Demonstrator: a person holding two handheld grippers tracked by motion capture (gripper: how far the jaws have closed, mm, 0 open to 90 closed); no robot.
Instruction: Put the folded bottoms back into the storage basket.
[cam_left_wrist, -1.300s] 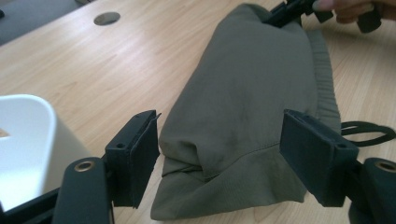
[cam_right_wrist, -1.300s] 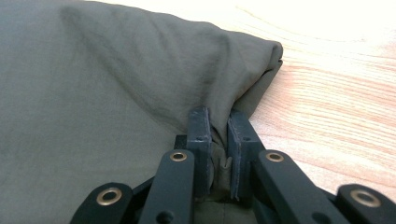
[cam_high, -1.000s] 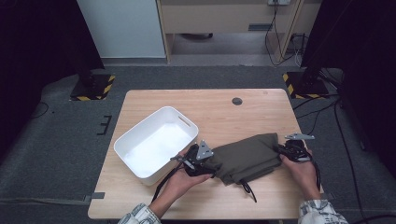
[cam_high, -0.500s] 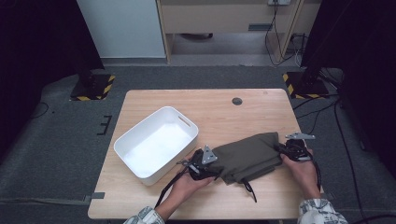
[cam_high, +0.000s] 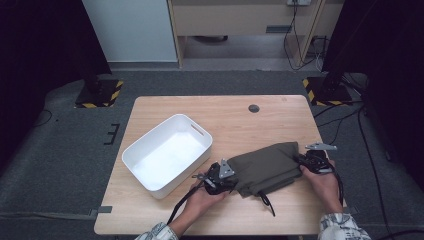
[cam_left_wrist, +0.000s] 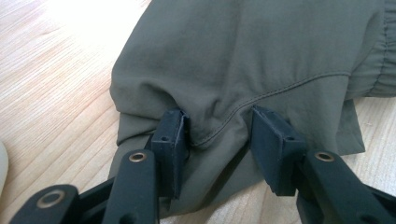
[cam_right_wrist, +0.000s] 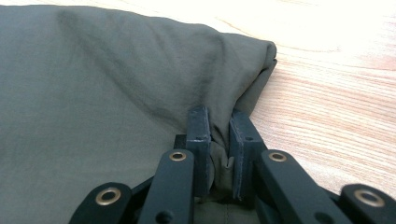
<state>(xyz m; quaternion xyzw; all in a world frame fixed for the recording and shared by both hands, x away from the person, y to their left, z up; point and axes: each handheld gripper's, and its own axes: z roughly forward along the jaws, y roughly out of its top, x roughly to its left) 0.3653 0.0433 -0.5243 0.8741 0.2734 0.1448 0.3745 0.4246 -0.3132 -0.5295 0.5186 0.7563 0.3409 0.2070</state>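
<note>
A: The folded olive garment (cam_high: 265, 167) lies on the table (cam_high: 230, 115) just right of the white bin (cam_high: 167, 157), nearest the person's edge; its drawstring trails toward that edge.

B: And the tongs?

A: The right gripper (cam_right_wrist: 218, 135) is clenched on a pinch of cloth at the garment's end farthest from the bin; the fabric is squeezed between its 2 pads (cam_right_wrist: 198, 130). The left gripper (cam_left_wrist: 219, 135) sits at the end nearest the bin; compared with a second ago it has come down onto the cloth, and its jaws have just been closing, with a bunched fold and a seam between them.

B: Gripping yet?

A: The pads (cam_left_wrist: 173, 135) touch the fold and dent it on both sides; I read that as a grasp forming, not as tight as the right one.

B: Meaning?

A: With both ends held, the garment looks ready to be lifted, probably toward the bin; a loose left pinch could let that end sag.
</note>
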